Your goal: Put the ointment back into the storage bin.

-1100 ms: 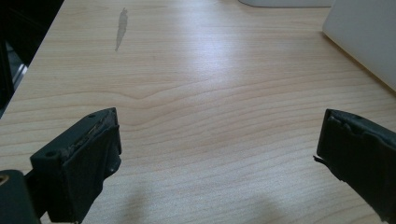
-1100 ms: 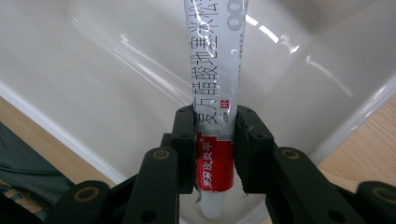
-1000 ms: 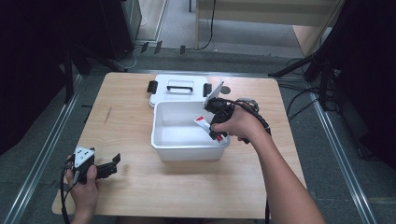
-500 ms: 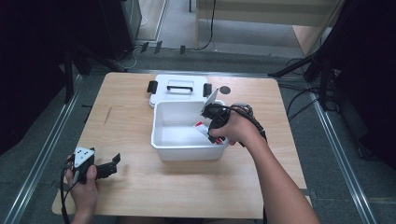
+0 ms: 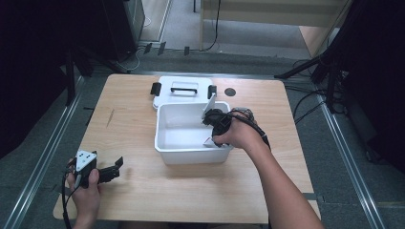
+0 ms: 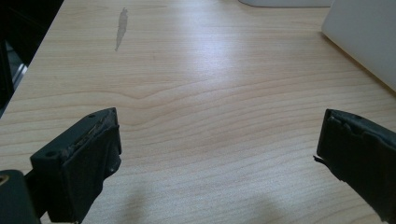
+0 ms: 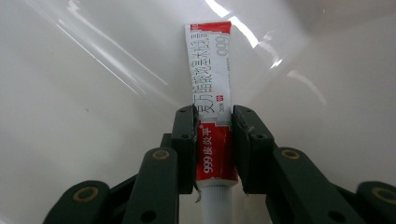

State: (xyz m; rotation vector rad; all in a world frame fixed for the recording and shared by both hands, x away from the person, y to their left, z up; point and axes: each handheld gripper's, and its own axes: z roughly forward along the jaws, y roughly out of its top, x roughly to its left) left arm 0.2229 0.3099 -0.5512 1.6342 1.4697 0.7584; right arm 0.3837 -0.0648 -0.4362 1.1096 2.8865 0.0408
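Tube [image 7: 208,84] of ointment, red and white with "999" and some Chinese print on it, is clamped between the jaws of the right gripper [image 7: 214,140], and you can see it really well in the right gripper view: the jaws pinch it across the red band near the white ribbed cap end, which points back toward the camera, while the flat crimped end sticks out away from it. All of that is happening down inside the white plastic bin [image 5: 165,143], with glossy white walls behind the tube. From the high view, the right hand [image 5: 239,133] reaches over the bin's right rim with the right gripper [image 5: 213,125] dipped inside, near the right wall, and just a small bit of the tube peeks out below the hand. The bin sits about mid-table on the light wooden table [image 5: 133,109], and its white lid [image 5: 184,90] with a handle and black latches lies flat just behind it, touching or nearly so, hard to say. Over at the near-left corner, well apart from the bin, the left hand [image 5: 85,183] holds the left gripper [image 5: 112,168] low over the wood. In the left gripper view, the left gripper [image 6: 217,144] has its jaws spread wide with bare tabletop between them, and a corner of the bin shows at the upper right.
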